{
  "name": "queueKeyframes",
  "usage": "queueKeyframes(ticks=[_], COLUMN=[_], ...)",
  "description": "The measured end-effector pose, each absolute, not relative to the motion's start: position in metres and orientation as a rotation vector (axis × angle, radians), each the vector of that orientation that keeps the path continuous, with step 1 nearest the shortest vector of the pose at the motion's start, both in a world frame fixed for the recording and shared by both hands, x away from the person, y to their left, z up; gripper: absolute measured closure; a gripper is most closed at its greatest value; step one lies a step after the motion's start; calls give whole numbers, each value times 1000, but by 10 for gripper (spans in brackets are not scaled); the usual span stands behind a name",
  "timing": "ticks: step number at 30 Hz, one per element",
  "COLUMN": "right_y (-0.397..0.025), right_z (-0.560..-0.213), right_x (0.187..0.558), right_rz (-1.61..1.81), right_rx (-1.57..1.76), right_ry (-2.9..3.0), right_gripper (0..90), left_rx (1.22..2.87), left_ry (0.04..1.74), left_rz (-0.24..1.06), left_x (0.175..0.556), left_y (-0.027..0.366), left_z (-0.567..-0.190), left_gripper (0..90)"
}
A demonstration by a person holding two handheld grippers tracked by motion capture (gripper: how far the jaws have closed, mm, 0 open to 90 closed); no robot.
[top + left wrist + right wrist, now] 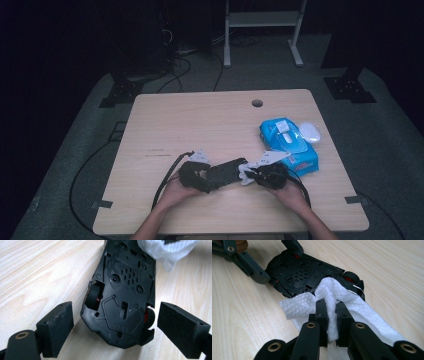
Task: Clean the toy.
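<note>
The toy car (pixel 120 292) lies upside down on the table (pixel 200 125), its rear between the left gripper (pixel 115 327)'s spread fingers (pixel 60 327), which flank it without clamping. The right gripper (pixel 331 315) pinches a white wet wipe (pixel 332 290) between pressed-together fingers, touching the car's far end. Unclamped, the car could slide or spin under the wiping push, and the wipe could snag on a wheel (pixel 93 296).

Light wood surface (pixel 200 120) w/ a round hole (pixel 257 103) near its far edge. Lying on it: black toy car (pixel 222 173), belly up, near the front edge; blue wipes pack (pixel 290 146) sitting at right, white lid (pixel 310 132) just beside it.
</note>
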State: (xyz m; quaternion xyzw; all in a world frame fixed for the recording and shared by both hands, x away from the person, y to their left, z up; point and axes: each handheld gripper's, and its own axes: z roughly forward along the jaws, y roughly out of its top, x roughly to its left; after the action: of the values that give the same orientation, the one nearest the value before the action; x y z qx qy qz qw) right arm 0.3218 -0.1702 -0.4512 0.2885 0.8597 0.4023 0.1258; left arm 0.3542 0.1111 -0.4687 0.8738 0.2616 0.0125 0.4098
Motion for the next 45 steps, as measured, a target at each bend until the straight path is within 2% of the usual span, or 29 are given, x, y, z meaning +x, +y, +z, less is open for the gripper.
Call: queueKeyframes(ticks=[9,10,14,15,21,25,38,43,45], right_y=[-170,-170,-170,-170,-170,-170,-172,-173,-174], right_z=[-452,-452,-452,-452,-452,-452,-454,-455,-455], right_x=[319,318,317,317,315,313,302,299,298], right_rz=[1167,1163,1157,1157,1153,1142,1142,1149,1153], right_rx=[808,804,791,791,780,769,748,756,758], right_ry=[2498,2498,2495,2495,2494,2492,2500,2500,2506], right_gripper=[828,828,830,830,831,832,832,831,831], left_rx=[2151,2135,2109,2109,2108,2114,2198,2222,2220], left_ry=[726,755,775,775,775,767,594,541,520], left_rz=[-70,-126,-193,-193,-196,-168,138,206,243], left_x=[361,364,367,367,368,366,342,336,333], left_y=[116,117,118,118,117,115,103,102,102], left_z=[-469,-472,-475,-475,-475,-475,-463,-461,-460], left_gripper=[243,251,275,300,309,314,319,322,351])
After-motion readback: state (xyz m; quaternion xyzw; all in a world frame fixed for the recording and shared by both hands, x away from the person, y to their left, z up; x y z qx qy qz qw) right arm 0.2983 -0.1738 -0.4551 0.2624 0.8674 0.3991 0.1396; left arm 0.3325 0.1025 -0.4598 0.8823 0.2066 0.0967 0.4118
